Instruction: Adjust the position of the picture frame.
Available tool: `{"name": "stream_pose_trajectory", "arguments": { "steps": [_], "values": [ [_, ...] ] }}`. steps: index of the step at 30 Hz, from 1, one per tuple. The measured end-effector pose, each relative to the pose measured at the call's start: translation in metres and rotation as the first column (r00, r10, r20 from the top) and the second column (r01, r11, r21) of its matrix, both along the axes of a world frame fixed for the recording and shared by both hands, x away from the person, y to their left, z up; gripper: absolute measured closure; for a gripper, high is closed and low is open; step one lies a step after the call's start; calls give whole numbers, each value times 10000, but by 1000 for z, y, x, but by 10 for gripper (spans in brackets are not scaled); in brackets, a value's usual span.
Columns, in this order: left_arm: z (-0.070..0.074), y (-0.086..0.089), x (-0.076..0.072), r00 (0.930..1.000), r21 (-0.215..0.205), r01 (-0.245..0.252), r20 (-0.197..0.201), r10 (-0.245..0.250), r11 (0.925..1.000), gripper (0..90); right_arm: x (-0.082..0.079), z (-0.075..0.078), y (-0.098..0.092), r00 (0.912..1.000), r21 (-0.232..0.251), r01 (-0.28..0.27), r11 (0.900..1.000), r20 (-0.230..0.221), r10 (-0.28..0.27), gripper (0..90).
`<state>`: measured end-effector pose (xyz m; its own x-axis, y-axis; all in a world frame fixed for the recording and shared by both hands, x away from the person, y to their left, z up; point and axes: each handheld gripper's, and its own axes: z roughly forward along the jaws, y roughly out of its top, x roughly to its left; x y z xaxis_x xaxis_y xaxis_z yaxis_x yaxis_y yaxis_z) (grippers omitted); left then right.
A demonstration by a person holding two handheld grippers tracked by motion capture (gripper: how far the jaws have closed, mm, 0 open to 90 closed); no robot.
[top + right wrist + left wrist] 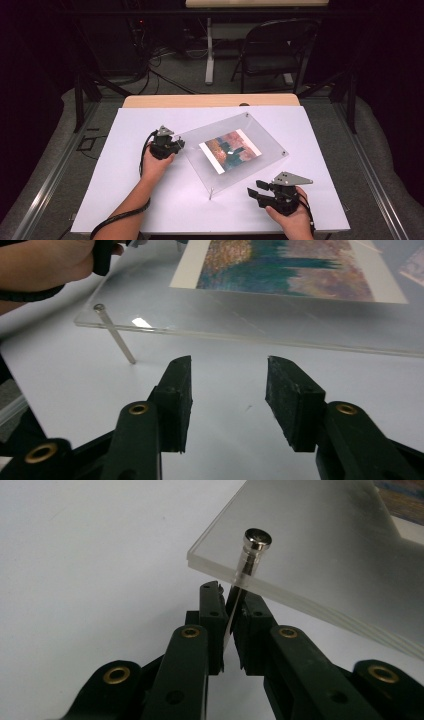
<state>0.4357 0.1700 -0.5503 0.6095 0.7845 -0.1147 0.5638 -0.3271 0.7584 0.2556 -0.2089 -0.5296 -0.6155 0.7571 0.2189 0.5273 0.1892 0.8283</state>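
Observation:
A clear acrylic frame (pixel 260 135) holding a colourful picture (pixel 231 150) stands tilted on thin metal pins over the white table. My left gripper (pixel 170 145) is at the frame's left corner. In the left gripper view the gripper (pixel 227 597) is shut on the shaft of a corner pin (pixel 252 550), just under the acrylic sheet (pixel 325 555). My right gripper (pixel 255 192) stands open near the table's front, right of the front corner pin (pixel 211 194). In the right gripper view nothing is between its jaws (pixel 227 385); the frame (pixel 250 320), picture (pixel 290 265) and pin (pixel 115 335) lie ahead.
The white board (pixel 125 200) covers a wooden table (pixel 210 100). A folding chair (pixel 275 50) and a table leg stand beyond it. Metal rails run along both sides. The person's left hand (pixel 45 262) appears at the top left of the right gripper view.

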Motion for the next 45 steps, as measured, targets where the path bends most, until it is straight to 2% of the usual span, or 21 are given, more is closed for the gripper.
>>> {"name": "stream_pose_trajectory", "arguments": {
  "steps": [5,10,15,17,23,25,30,34,38,41,45],
  "values": [
    [11,1,-8,9999,-122,144,80,-143,9998,830,-6,0,11,9993,35,-387,9992,-8,387,563],
    [23,2,-17,9992,-225,399,58,-398,9990,829,-11,-4,26,9963,-80,-834,9965,-201,832,565],
    [32,4,-23,9984,-441,560,-17,-561,9975,826,-8,-7,40,9920,-16,-1234,9924,-266,1233,567],
    [32,4,-25,9983,-456,578,-31,-580,9973,827,-7,-9,44,9891,-44,-1427,9898,-365,1425,566],
    [29,5,-29,9980,-410,618,-69,-621,9972,827,-4,-11,60,9784,512,-1985,9788,-477,2009,579],
    [29,5,-30,9980,-406,634,-28,-636,9972,828,-3,-10,63,9781,435,-2058,9776,-240,2069,604],
    [27,5,-31,9983,-430,567,-104,-572,9975,828,-2,-10,66,9744,470,-2183,9748,-452,2204,694],
    [26,6,-31,9983,-472,571,-96,-577,9972,827,-4,-10,70,9628,641,-2609,9632,-561,2645,718],
    [26,6,-33,9984,-504,550,-99,-555,9972,828,-4,-11,76,9607,405,-2722,9614,-455,2739,748],
    [26,6,-34,9981,-475,601,-90,-606,9971,828,-2,-12,80,9619,308,-2688,9627,-424,2700,805],
    [26,7,-36,9981,-460,606,-114,-612,9971,829,-1,-13,82,9571,254,-2871,9575,-331,2879,847]
  ]
}}
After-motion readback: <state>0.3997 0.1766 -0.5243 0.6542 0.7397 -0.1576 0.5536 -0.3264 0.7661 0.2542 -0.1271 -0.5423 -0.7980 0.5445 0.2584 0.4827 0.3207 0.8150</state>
